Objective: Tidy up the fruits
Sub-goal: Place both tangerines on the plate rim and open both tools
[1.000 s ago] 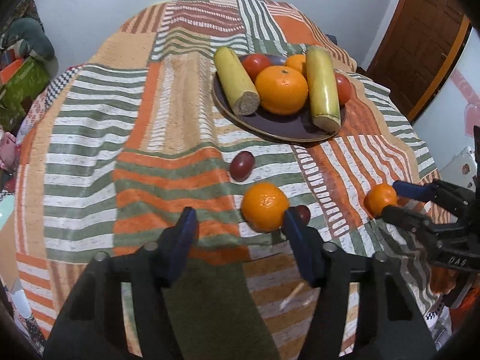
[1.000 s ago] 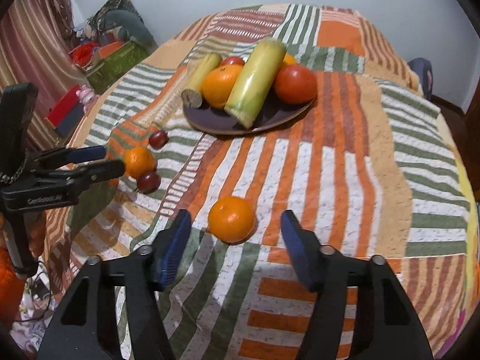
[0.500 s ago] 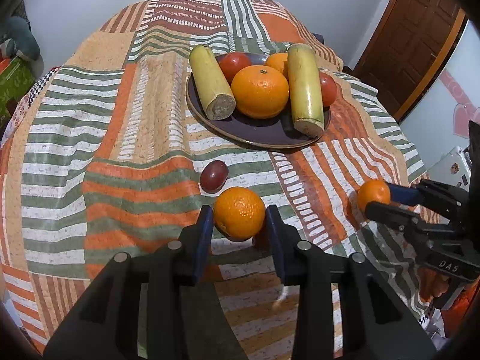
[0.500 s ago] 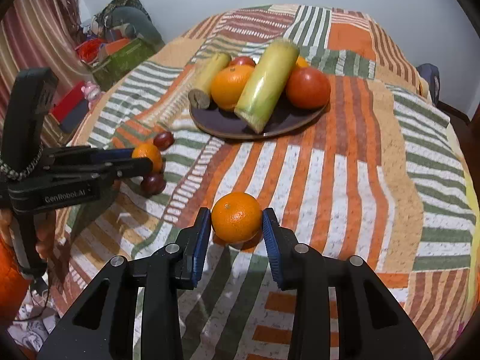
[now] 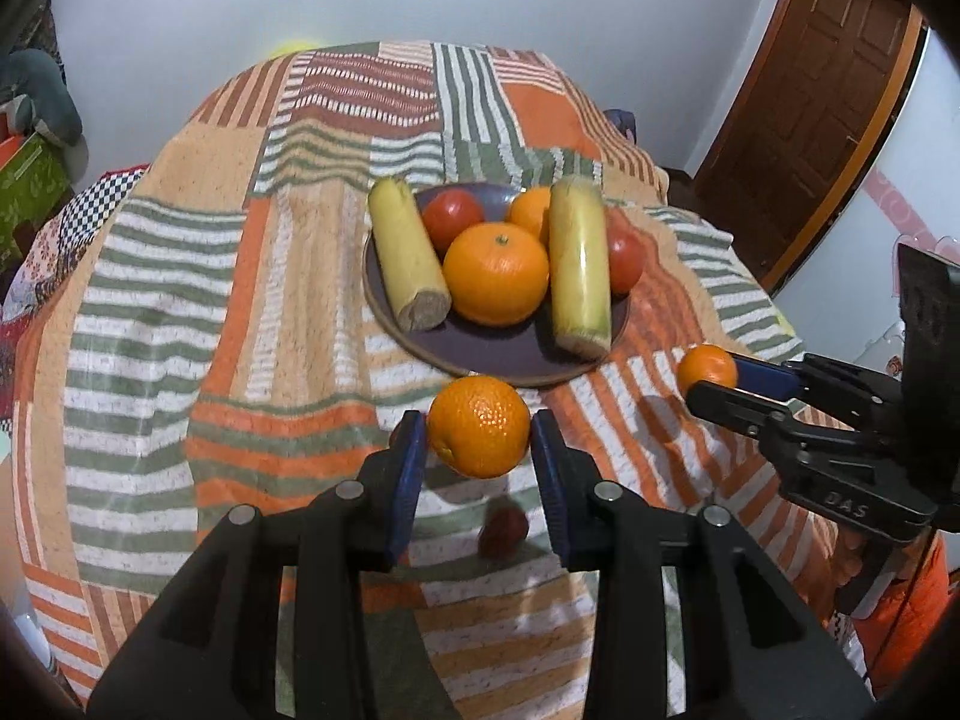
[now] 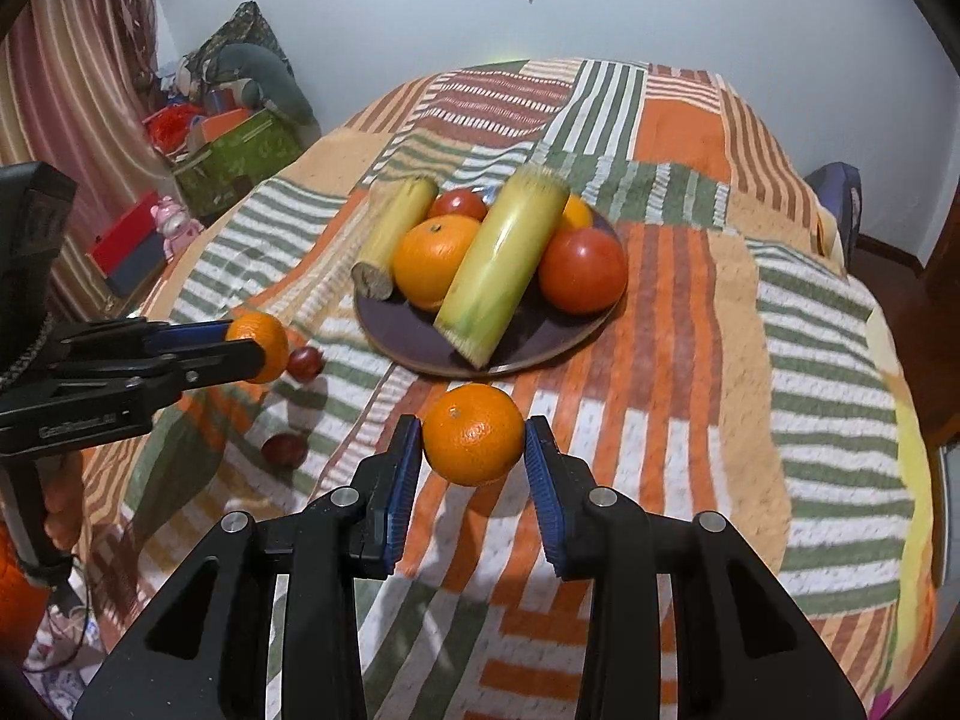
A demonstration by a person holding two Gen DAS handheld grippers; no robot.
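In the left wrist view my left gripper (image 5: 477, 438) is shut on an orange (image 5: 479, 429), held just above the striped cloth and in front of the dark plate (image 5: 492, 357). In the right wrist view my right gripper (image 6: 474, 438) is shut on a second orange (image 6: 474, 432), also clear of the cloth and near the plate (image 6: 414, 336). The plate carries two yellow-green stalk pieces, oranges and red tomatoes. Two dark plums (image 6: 305, 363) (image 6: 285, 450) lie on the cloth beneath the left gripper (image 6: 252, 342). One plum (image 5: 503, 531) shows under the left orange.
A patchwork striped cloth (image 5: 180, 300) covers the rounded surface, which drops off at its edges. A brown door (image 5: 828, 90) stands at the right. A green box and clutter (image 6: 234, 150) sit on the floor at the left, beside a striped curtain (image 6: 66, 90).
Both grippers went from open around their oranges to shut on them. Both oranges have then risen off the cloth and come closer to the plate.
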